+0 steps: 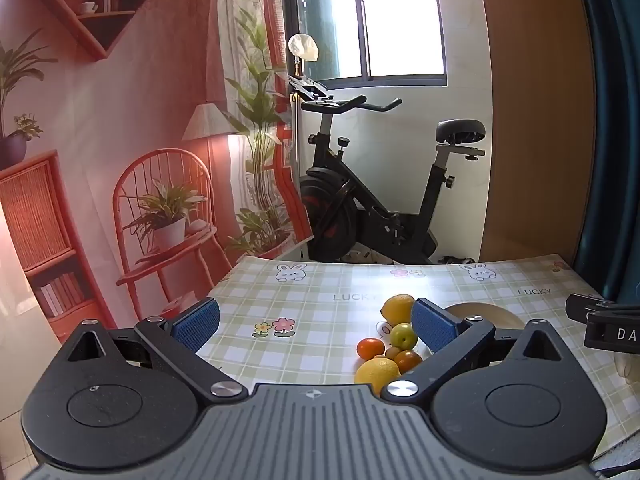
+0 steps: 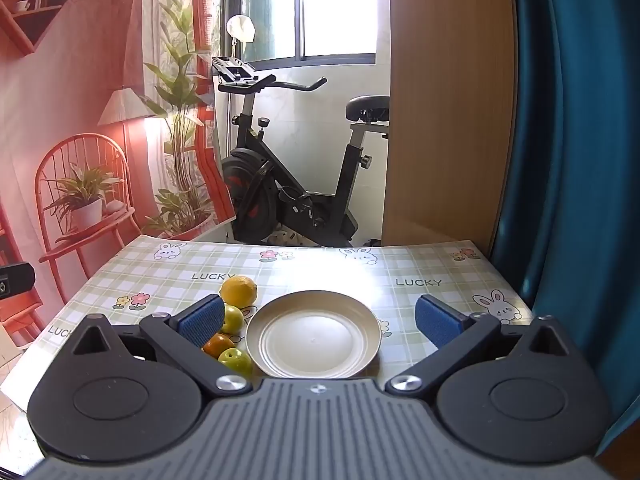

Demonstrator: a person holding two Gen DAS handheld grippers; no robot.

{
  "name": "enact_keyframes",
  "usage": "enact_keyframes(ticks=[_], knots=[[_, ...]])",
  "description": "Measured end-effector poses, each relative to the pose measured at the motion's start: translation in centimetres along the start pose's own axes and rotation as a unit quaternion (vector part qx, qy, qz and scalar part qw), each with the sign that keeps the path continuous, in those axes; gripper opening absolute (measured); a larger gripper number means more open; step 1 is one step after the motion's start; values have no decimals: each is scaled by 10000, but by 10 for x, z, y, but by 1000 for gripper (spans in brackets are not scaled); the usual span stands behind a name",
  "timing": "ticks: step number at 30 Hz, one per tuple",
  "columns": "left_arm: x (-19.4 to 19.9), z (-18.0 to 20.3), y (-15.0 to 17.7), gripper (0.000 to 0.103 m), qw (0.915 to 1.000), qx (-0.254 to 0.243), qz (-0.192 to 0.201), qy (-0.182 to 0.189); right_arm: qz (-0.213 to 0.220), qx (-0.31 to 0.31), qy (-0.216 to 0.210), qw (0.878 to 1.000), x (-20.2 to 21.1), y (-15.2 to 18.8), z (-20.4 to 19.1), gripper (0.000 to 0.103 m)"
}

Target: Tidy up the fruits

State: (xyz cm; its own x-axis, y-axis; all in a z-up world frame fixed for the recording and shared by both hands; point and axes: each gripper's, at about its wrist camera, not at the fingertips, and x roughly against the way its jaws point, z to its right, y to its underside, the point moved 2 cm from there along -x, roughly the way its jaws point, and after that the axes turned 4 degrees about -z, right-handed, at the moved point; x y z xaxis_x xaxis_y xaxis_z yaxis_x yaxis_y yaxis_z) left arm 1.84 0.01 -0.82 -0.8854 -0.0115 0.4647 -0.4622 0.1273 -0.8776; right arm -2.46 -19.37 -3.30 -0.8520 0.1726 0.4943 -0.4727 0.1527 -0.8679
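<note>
Your left gripper (image 1: 316,326) hangs over the near part of the worktop (image 1: 304,304) with its jaws spread as wide as they go and nothing between the blue pads (image 1: 196,324); it holds no fruit. The fruits lie in a small cluster just right of the gap, near the right-hand pad: a far lemon (image 1: 397,309) stands at the back, a green fruit (image 1: 402,336) just in front of it, a small orange (image 1: 370,349) to the left of that, a second small orange (image 1: 407,360) nearer you, and a near lemon (image 1: 377,372) closest of all, partly hidden by the gripper body; the fruits sit close together, some touching. Behind the right-hand pad you can see part of a plate (image 1: 486,314).

Your right gripper (image 2: 318,322) is likewise fully open and empty; the plate (image 2: 370,328) lies on the worktop (image 2: 320,268) between its pads, on the cloth and touched by neither pad, with nothing on it. In this view the fruits are left of the plate, beside and partly behind the left-hand pad (image 2: 202,325): the lemon (image 2: 238,291) farthest, a green fruit (image 2: 232,319) below it, an orange (image 2: 218,345), and another green fruit (image 2: 237,360) nearest, just beside the plate's rim. An exercise bike (image 2: 288,184) stands beyond the far edge of the worktop.
</note>
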Motion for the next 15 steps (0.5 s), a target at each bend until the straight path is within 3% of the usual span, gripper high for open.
enact_keyframes(ticks=[15], knots=[[1,1,0,103,10000,26,17,-15,7,16,8,10000,0,0,0,103]])
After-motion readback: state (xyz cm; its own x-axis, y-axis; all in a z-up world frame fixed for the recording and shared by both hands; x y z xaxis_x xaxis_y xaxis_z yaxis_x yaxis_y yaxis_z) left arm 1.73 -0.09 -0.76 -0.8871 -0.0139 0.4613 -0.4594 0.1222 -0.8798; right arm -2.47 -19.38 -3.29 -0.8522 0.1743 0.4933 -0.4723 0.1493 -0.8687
